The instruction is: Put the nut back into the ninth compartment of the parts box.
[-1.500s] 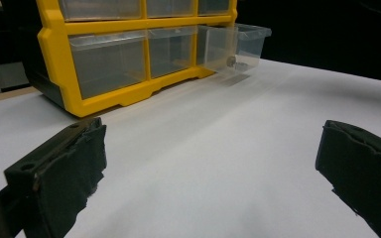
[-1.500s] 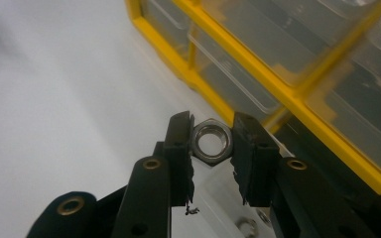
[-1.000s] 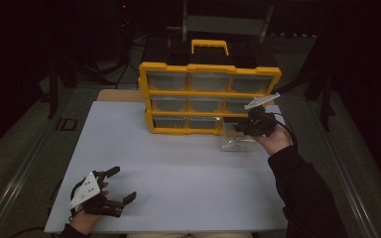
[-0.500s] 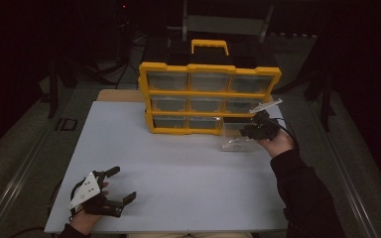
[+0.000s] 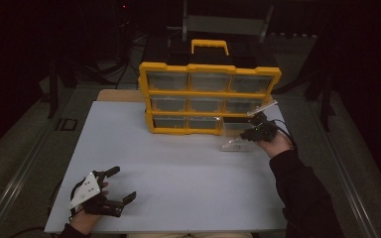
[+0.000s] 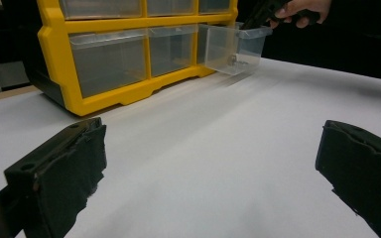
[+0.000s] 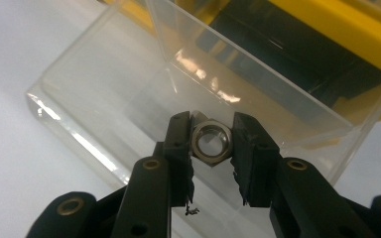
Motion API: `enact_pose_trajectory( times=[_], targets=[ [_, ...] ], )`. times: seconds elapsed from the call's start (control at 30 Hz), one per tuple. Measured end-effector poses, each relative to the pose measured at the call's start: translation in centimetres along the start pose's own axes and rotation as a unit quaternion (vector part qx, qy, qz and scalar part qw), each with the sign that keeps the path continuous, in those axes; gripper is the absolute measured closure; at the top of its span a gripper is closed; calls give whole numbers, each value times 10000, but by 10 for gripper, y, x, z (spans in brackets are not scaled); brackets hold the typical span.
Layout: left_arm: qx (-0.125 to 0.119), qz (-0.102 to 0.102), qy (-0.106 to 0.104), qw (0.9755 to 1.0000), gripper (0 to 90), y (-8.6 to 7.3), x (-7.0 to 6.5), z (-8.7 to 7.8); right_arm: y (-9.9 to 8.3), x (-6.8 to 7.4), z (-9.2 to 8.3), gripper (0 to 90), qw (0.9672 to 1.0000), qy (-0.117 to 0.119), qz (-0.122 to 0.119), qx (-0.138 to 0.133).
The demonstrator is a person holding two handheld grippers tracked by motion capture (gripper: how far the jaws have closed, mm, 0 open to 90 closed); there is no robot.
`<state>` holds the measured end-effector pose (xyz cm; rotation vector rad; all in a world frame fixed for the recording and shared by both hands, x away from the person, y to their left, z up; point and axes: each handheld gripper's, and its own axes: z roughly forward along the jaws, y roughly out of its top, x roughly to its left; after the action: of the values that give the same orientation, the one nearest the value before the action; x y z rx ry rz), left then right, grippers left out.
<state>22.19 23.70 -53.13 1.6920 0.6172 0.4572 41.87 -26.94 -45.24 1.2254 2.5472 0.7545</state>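
Nut pinched in right gripper, directly over open clear drawer; left gripper wide, idle, well apart.

So there's a white worktop with a yellow drawer organizer standing at the back, carry handle on top, clear drawers. Dark floor all round, plus a cable trailing off.

It looked like a workshop or lab set up for recording: a white surface stood in a dark room, carrying a yellow parts organizer with clear drawers, with stands and cables dimly visible behind it.
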Motion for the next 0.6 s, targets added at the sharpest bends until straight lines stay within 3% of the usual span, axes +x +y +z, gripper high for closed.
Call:
enact_pose_trajectory(
  times=[0.37,0.6],
  targets=[
    [8,-7,7,10000,0,0,0,0,4,-2,-11,536,9990,159,264,-321],
    [19,-15,10,10000,0,0,0,0,8,2,-22,344,9980,10,343,-527]
  ],
)
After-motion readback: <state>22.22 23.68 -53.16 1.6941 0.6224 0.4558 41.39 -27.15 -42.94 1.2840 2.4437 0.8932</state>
